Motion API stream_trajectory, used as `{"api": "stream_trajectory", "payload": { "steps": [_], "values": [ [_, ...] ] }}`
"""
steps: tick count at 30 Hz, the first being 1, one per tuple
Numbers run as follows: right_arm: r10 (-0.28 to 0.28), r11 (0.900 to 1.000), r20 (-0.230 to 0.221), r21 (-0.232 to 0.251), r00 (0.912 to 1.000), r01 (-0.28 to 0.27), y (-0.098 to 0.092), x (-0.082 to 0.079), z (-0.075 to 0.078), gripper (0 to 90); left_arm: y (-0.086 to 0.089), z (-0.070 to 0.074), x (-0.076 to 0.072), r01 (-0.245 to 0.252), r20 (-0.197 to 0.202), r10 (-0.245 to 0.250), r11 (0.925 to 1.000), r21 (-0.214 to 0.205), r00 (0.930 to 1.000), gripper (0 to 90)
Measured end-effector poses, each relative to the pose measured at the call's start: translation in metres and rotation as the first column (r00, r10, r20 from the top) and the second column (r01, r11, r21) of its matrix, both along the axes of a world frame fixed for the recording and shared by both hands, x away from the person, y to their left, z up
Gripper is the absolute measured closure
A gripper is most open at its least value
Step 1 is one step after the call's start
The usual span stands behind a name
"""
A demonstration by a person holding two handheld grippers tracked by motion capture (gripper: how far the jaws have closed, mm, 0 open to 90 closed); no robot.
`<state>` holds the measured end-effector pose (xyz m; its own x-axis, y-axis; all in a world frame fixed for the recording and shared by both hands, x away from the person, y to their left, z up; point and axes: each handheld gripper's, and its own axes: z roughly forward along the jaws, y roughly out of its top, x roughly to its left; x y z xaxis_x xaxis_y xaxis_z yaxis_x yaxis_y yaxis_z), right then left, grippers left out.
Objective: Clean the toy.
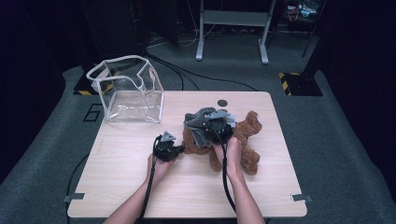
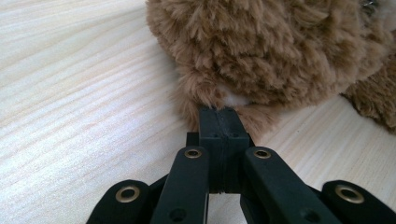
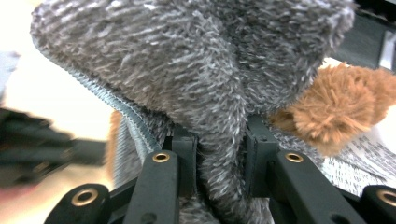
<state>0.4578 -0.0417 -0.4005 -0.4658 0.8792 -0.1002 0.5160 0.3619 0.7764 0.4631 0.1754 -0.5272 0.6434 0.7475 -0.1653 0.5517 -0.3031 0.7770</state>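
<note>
Pinching a fold of fuzzy grey knit cloth (image 3: 210, 79) between its jaws, the right gripper (image 3: 220, 140) holds that fabric bunched above the brown plush bear (image 1: 243, 140), which lies on the wooden counter (image 1: 126, 186) right of its middle. The left gripper (image 2: 219, 122) has its jaws shut together, nipping a tuft of the bear's fur at the toy's left edge. A clear plastic bag (image 1: 128, 91) with white trim stands open at the counter's far left corner, well apart.

high view looks down over the table (image 1: 140, 186) — both gripper views sit close, sharing the teddy bear (image 1: 247, 135).
</note>
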Motion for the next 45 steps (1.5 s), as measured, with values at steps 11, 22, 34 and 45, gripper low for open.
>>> {"api": "stream_trajectory", "payload": {
  "steps": [11,22,34,45],
  "values": [
    [0.030,0.9994,-0.024,-0.015,0.9993,-0.030,0.009,-0.011,-0.017,71.2,-0.001,0.000,0.001,-0.003,-0.003,0.003,1.0000,-0.002,1.0000,90.0],
    [0.072,0.9970,0.007,-0.027,0.9974,-0.072,0.009,-0.048,-0.034,70.8,-0.002,-0.001,0.001,-0.017,-0.005,0.017,0.9998,-0.005,0.9998,90.0],
    [0.115,0.9895,-0.135,-0.072,0.9842,-0.125,0.012,-0.057,-0.075,70.4,-0.001,-0.001,0.001,-0.014,-0.009,0.014,0.9999,-0.008,0.9999,90.0],
    [0.125,0.9922,-0.078,0.010,0.9892,-0.124,-0.007,-0.055,-0.040,70.3,0.000,-0.001,0.002,-0.017,-0.010,0.017,0.9998,-0.012,0.9998,90.0]
  ]
}}
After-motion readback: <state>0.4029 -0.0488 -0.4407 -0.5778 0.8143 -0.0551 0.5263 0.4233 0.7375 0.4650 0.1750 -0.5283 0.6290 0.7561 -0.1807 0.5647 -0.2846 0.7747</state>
